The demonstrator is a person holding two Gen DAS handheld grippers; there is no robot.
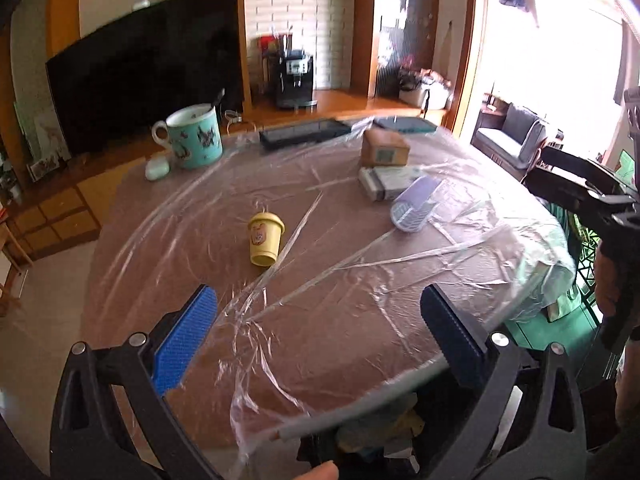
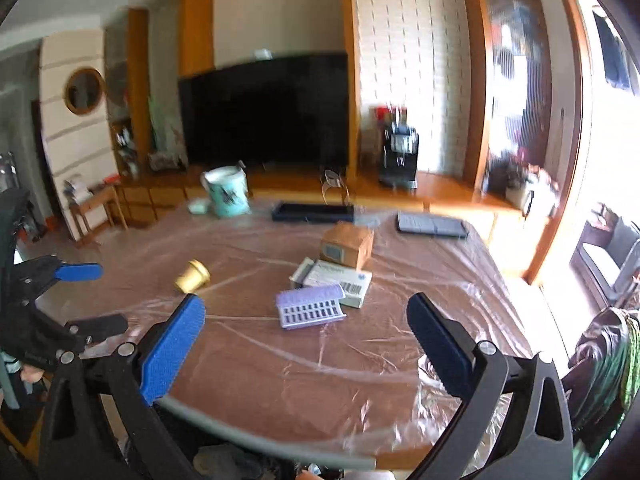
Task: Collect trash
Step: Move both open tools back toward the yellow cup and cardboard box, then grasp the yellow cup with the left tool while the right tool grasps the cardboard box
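A small yellow paper cup [image 1: 265, 244] lies on its side on the plastic-covered table [image 1: 340, 320]; it also shows in the right wrist view [image 2: 193, 277]. A purple ridged plastic tray [image 1: 416, 205] [image 2: 311, 305] lies next to a white carton [image 2: 340, 282] and a brown cardboard box [image 1: 384, 147] [image 2: 347, 245]. My left gripper [image 1: 320, 312] is open and empty over the table's near edge, short of the cup. My right gripper [image 2: 306, 330] is open and empty, short of the purple tray. A bin with trash [image 1: 380, 436] sits below the near edge.
A teal mug [image 1: 194, 136] and a small white case [image 1: 157, 169] stand at the far left. A black tray [image 1: 304, 133] and a grey keyboard [image 2: 432, 225] lie at the far edge. A TV and a coffee machine stand beyond. A sofa is at right.
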